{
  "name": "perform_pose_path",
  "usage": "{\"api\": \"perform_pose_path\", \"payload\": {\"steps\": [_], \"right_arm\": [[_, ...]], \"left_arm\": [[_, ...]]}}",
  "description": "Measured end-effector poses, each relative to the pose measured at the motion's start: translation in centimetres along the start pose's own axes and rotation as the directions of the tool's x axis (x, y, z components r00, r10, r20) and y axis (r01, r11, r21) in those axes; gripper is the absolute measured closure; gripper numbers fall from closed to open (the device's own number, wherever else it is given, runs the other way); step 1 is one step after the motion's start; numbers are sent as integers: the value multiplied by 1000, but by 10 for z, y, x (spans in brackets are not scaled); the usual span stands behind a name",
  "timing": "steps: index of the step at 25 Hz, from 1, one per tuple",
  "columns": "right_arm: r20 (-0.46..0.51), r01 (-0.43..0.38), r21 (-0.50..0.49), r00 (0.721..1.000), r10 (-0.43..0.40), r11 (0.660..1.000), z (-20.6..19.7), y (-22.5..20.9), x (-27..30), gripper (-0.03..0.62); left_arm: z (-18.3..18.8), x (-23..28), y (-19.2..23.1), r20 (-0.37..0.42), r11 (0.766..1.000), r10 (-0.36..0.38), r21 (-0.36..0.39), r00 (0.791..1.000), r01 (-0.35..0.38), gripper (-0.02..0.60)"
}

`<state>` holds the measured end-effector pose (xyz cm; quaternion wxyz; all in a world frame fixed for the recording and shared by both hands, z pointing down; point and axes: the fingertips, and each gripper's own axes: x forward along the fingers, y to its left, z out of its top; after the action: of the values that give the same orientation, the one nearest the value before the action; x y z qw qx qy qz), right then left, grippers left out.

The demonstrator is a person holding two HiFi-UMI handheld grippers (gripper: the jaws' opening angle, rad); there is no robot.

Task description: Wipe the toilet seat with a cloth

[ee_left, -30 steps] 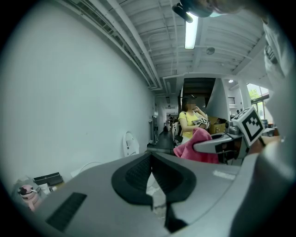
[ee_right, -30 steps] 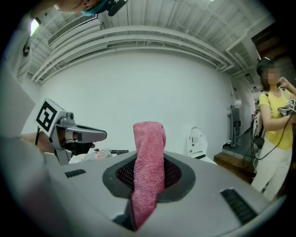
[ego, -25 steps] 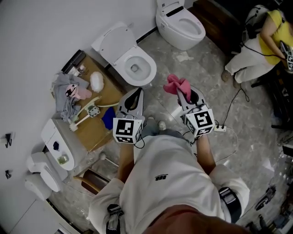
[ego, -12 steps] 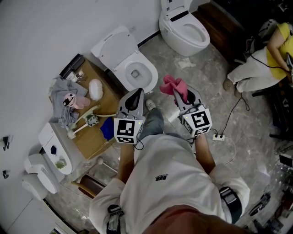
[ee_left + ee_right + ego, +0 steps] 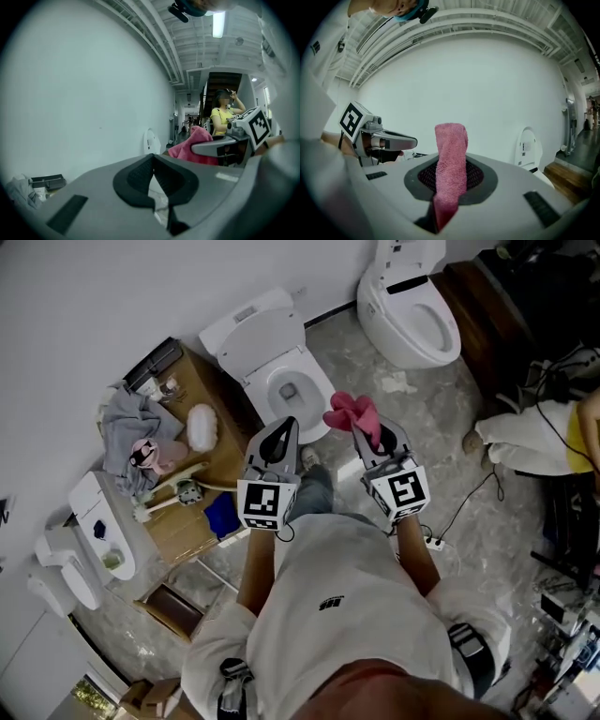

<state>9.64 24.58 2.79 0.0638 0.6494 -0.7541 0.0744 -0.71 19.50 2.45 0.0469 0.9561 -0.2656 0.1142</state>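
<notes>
A white toilet (image 5: pixel 289 390) stands against the wall with its lid (image 5: pixel 258 334) raised and its seat down around the bowl. My right gripper (image 5: pixel 363 434) is shut on a pink cloth (image 5: pixel 351 412), which bunches above the jaws just right of the bowl's front rim. In the right gripper view the cloth (image 5: pixel 450 159) stands upright, pinched between the pads. My left gripper (image 5: pixel 283 427) hovers at the bowl's front edge, shut with nothing in it. In the left gripper view (image 5: pixel 153 161) the pads meet at the tip, and the cloth (image 5: pixel 193 143) shows to the right.
A second toilet (image 5: pixel 412 306) stands at the top right. A wooden stand (image 5: pixel 211 460) left of the toilet carries a grey cloth (image 5: pixel 131 427), a brush and small items. A seated person in yellow (image 5: pixel 581 432) is at the right. A cable and power strip (image 5: pixel 433 542) lie on the floor.
The person has stepped closer to the toilet. Both grippers now sit right at the bowl's front edge, the right one still holding the pink cloth.
</notes>
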Motion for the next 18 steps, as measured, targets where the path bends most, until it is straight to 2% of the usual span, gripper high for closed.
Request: {"api": "perform_pose_path", "payload": {"steps": [7, 18], "right_arm": [[-69, -51, -22, 996, 50, 998, -13, -22, 82, 545], [-175, -124, 18, 977, 125, 992, -67, -53, 149, 543]], "left_arm": [[-23, 49, 61, -33, 997, 53, -57, 998, -55, 571], [-62, 105, 95, -82, 987, 94, -119, 992, -104, 571]]}}
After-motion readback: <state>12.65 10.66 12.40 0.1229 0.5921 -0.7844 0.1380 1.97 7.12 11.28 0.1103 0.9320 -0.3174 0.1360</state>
